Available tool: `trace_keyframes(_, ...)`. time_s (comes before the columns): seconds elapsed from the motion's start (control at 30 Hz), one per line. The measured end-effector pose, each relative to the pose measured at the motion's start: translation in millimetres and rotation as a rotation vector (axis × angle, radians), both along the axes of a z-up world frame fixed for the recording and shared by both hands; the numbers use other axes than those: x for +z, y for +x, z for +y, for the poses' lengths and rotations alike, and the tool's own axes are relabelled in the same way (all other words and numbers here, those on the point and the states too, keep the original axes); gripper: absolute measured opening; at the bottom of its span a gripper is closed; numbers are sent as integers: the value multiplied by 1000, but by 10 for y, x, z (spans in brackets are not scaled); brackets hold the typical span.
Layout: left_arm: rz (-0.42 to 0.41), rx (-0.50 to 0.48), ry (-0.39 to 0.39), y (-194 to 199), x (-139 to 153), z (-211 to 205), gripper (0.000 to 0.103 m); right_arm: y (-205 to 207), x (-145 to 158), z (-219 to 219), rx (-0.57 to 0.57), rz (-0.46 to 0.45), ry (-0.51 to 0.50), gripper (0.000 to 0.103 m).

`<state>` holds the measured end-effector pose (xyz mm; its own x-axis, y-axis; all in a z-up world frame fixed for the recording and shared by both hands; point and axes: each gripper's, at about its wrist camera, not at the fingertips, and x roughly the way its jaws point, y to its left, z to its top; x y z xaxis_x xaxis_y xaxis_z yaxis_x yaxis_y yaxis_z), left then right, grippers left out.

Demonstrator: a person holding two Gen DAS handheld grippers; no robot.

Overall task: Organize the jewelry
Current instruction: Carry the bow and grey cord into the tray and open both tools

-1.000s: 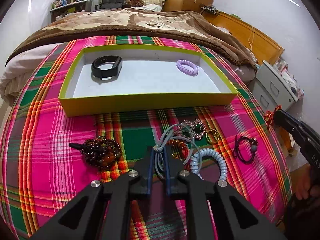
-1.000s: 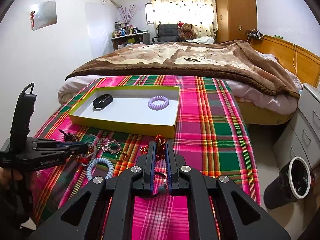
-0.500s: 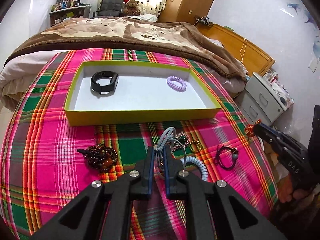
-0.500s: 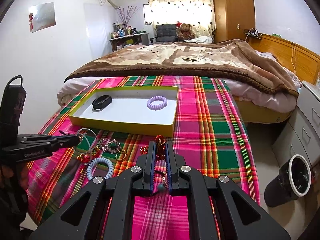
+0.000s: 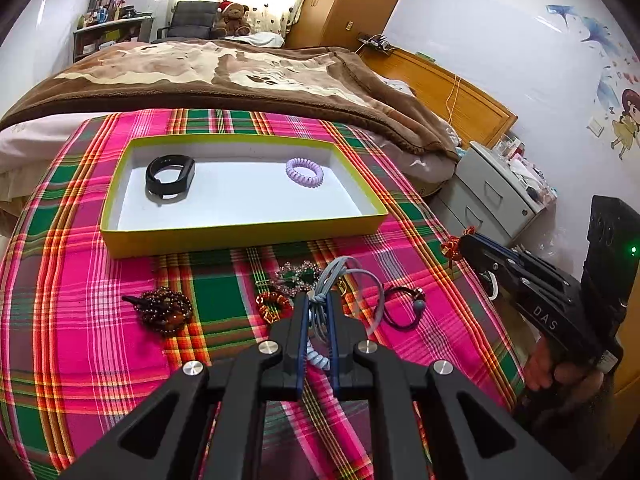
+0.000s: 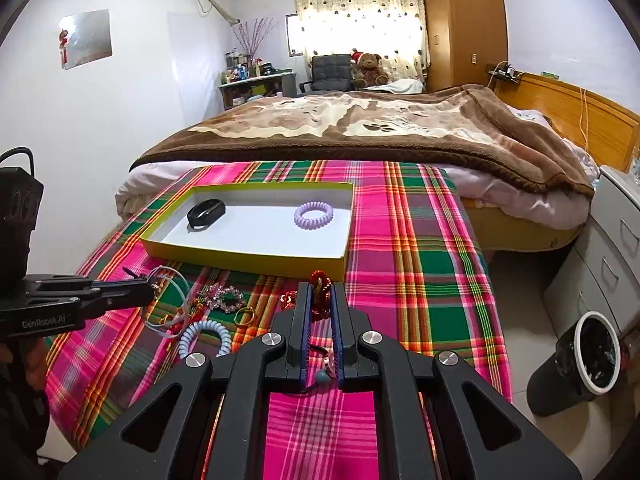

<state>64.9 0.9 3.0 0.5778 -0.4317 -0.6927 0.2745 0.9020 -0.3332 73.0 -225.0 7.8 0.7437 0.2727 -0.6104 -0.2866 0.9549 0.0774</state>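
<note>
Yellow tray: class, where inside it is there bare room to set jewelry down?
The yellow tray is bare between the black band and the lilac coil, and along its near wall. The cloth just before it is crowded.

pale blue coil (image 5: 316, 357) mostly behind left gripper (image 5: 318, 308), desk clutter (image 6: 244, 70) indistinct

A home bedroom: bed (image 6: 360, 128), wardrobe (image 6: 460, 24), teddy bear (image 6: 370, 68), curtained window (image 6: 360, 12)

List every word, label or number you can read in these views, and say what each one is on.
"DAS": on the side of the right gripper, seen from the left wrist view.
"CenRobot.AI": roughly, small and soft, on the side of the left gripper, seen from the right wrist view.
No other text is legible.
</note>
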Motion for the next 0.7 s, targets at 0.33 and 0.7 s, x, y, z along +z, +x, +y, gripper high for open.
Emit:
trace_keyframes(0.33, -49, 43, 35, 278, 215, 151, 9, 306, 247, 89, 26, -25, 18, 9)
trace_keyframes(0.7, -71, 87, 78, 841, 344, 331, 9, 1002, 314, 419, 100, -2, -12, 9)
